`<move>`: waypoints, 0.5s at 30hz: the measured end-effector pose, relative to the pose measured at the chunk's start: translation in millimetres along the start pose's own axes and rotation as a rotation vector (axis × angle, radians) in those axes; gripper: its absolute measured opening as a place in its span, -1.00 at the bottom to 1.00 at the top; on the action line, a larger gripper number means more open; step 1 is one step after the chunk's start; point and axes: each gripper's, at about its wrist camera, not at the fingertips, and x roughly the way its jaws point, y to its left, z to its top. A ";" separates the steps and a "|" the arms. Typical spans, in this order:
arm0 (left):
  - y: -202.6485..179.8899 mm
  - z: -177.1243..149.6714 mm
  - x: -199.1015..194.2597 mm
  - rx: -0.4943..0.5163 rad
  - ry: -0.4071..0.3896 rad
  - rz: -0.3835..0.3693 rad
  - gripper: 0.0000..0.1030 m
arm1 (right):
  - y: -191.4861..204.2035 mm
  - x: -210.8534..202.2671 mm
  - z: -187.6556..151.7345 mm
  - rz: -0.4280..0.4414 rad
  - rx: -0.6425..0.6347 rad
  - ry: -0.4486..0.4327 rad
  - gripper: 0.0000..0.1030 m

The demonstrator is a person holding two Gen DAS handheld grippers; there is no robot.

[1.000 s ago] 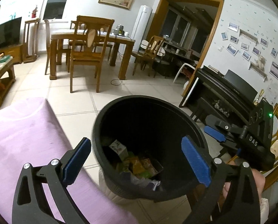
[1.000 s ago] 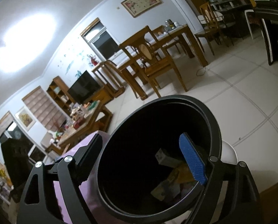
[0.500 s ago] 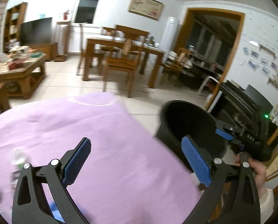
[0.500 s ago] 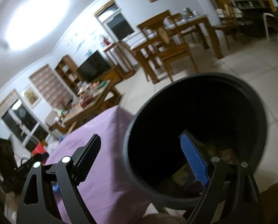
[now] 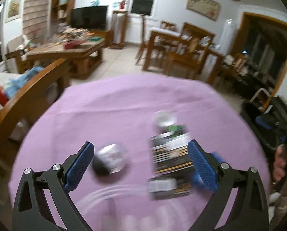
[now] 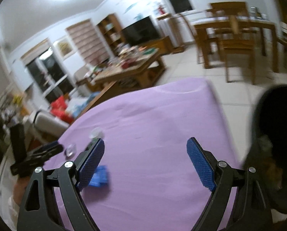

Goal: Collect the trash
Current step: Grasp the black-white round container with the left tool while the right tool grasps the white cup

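Both views are blurred by motion. On the purple tablecloth point(image 5: 114, 111) lie a dark striped packet point(image 5: 169, 163), a clear cup with a dark base point(image 5: 108, 162), a clear lid point(image 5: 164, 118) and a blue wrapper point(image 6: 100, 176). My left gripper point(image 5: 140, 144) hangs open above the cloth, with the cup by its left finger and the packet by its right one. Over bare cloth, my right gripper point(image 6: 145, 140) is open and holds nothing; the blue wrapper lies beside its left finger. The black trash bin point(image 6: 274, 130) stands off the table's right edge.
A wooden armrest point(image 5: 33, 94) runs along the table's left side. A cluttered coffee table point(image 5: 66, 52), a dining table with chairs point(image 5: 181, 48) and tiled floor lie beyond. A hand point(image 5: 280, 161) shows at the right edge. Something clear and blurred point(image 5: 105, 198) lies near the front.
Both grippers have swung left from over the bin's mouth to over the purple table. The bin now sits at the right edge of the views. Both stayed open.
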 end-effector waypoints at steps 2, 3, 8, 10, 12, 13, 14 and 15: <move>15.1 -3.1 4.8 -0.019 0.032 0.022 0.88 | 28.3 22.5 6.7 0.019 -0.054 0.043 0.67; 20.0 -3.7 6.5 -0.021 0.042 0.026 0.87 | 42.2 32.8 10.1 0.025 -0.082 0.062 0.67; 30.8 -5.3 22.0 -0.024 0.107 0.035 0.51 | 107.4 90.3 23.5 0.032 -0.223 0.149 0.48; 32.7 -4.3 21.5 -0.017 0.103 0.026 0.30 | 118.7 109.1 26.2 0.033 -0.262 0.182 0.28; 27.7 -8.3 19.4 -0.001 0.104 0.036 0.30 | 128.0 130.2 27.3 0.028 -0.304 0.226 0.23; 26.3 -8.0 19.4 0.010 0.105 0.040 0.29 | 133.9 139.0 27.9 0.027 -0.320 0.239 0.23; 25.3 -7.4 19.3 0.019 0.105 0.044 0.28 | 140.3 149.4 26.9 0.021 -0.341 0.257 0.23; 23.7 -8.6 18.8 0.024 0.104 0.047 0.15 | 146.0 156.0 26.0 0.015 -0.357 0.267 0.23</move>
